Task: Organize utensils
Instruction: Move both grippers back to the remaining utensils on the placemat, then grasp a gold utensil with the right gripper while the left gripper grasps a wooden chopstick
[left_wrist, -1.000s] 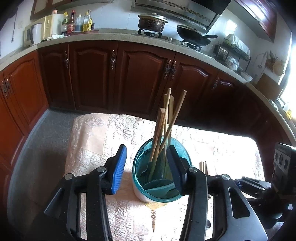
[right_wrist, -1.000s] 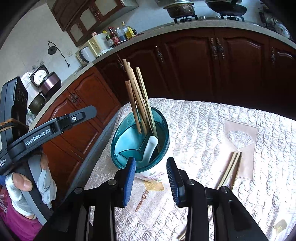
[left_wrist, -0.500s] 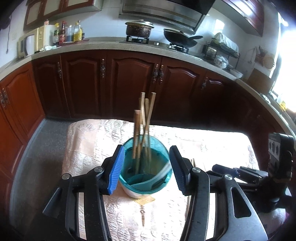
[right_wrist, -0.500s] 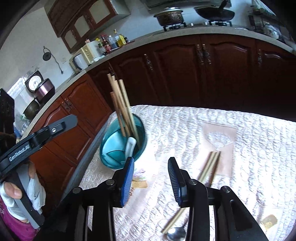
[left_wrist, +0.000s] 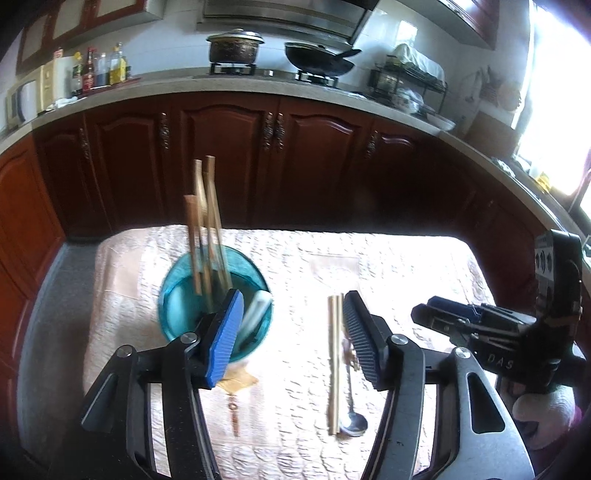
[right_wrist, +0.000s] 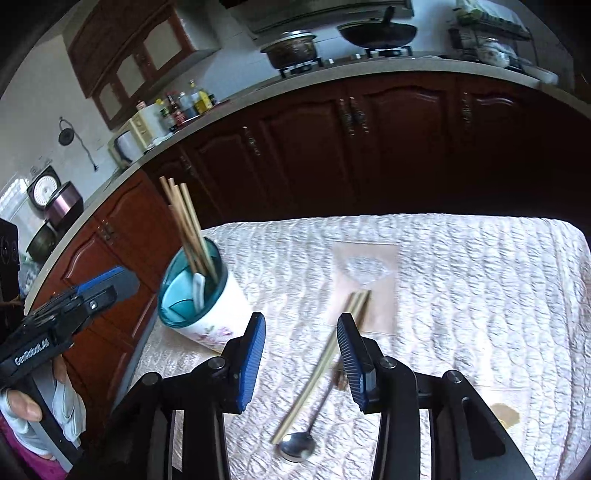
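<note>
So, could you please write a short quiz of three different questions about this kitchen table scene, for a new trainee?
1. True or false: the metal spoon lies on the tablecloth, beside the loose chopsticks.
2. Which item stands inside the teal utensil holder? A) a fork B) a white spoon with several chopsticks C) a knife
3. Fill in: the right gripper is ____ and holds nothing.

Key: 1 true; 2 B; 3 open. The left gripper is open as well.
</note>
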